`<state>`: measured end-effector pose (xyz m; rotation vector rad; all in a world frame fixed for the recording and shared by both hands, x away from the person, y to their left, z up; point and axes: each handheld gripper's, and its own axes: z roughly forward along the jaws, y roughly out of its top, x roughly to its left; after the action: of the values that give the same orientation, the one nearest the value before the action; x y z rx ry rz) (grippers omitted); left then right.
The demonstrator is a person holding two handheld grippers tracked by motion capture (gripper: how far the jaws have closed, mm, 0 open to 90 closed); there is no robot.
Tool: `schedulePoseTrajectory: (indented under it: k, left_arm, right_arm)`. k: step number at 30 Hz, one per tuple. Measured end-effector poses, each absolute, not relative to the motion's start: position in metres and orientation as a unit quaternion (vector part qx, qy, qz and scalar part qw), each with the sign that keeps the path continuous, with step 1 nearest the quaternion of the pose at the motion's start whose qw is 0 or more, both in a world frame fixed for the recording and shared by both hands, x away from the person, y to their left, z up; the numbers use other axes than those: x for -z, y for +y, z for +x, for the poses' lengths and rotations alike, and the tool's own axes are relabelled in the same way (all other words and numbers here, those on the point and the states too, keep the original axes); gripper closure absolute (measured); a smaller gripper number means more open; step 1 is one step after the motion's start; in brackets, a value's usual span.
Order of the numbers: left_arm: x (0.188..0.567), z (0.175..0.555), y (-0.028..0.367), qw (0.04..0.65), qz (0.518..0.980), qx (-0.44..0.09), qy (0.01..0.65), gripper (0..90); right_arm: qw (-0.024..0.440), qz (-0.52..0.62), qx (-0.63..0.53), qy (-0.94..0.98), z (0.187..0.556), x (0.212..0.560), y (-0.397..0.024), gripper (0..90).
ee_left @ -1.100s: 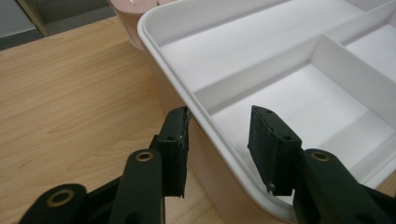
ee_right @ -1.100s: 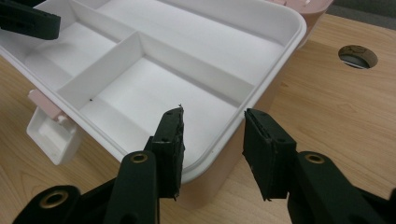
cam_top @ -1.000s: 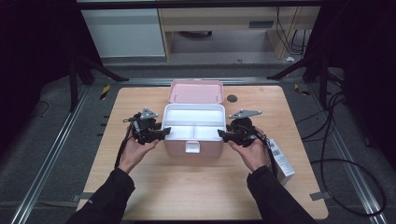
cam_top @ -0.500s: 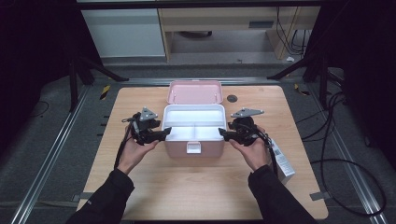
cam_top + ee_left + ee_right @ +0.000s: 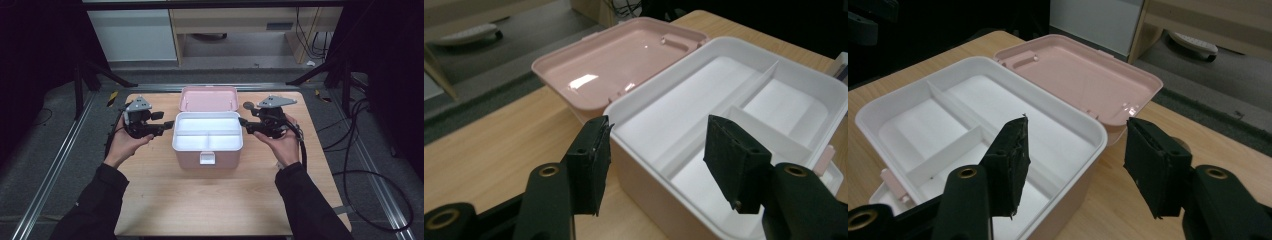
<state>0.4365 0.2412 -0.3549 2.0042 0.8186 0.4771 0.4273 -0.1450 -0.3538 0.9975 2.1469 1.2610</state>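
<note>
On the wooden table [image 5: 210, 200], near its middle and toward the far half, a pink storage box [image 5: 207, 157] is sitting with its long axis running left to right across the person's front. Its white latch tab [image 5: 207, 158] is facing the person; its pink lid [image 5: 209, 98] is lying swung back flat on the far side, hollow side up.

A white tray insert [image 5: 208, 131] is resting in the box mouth. It is showing three compartments: one long one along the far side, two shorter ones along the near side, split by a short divider [image 5: 769, 131]. All three are looking bare white inside.

Left gripper [image 5: 161, 129] is hovering just beside the box's left end, jaws pointing toward it. Its jaws have just been opening and are standing released, with the box's near-left corner seen between them in the left gripper view [image 5: 654, 165] but no pad pressing on it.

Right gripper [image 5: 245, 126] is hovering just beside the right end, mirror fashion. Its jaws have just been opening too, standing apart, straddling the tray's corner [image 5: 1098, 135] in the right gripper view without touching it.

A small dark round object [image 5: 248, 105] is lying on the table just right of the lid. Black cables [image 5: 350, 165] are trailing over the floor at right.
</note>
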Motion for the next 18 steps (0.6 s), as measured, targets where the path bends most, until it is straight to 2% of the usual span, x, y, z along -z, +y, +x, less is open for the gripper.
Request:
schedulePoseTrajectory:
  k: [4,8,18]
  left_arm:
    - [0.346,0.45,0.236,0.438,0.825,-0.189,0.302,43.4]
    - [0.342,0.465,0.231,0.433,0.84,-0.172,0.278,45.1]
    - [0.344,0.481,0.217,0.394,0.881,-0.135,0.226,48.6]
  right_arm:
    - [0.24,0.35,-0.453,0.784,0.439,0.344,-0.148,43.3]
    - [0.227,0.333,-0.462,0.79,0.451,0.338,-0.149,43.6]
    - [0.207,0.261,-0.434,0.837,0.471,0.327,-0.138,51.5]
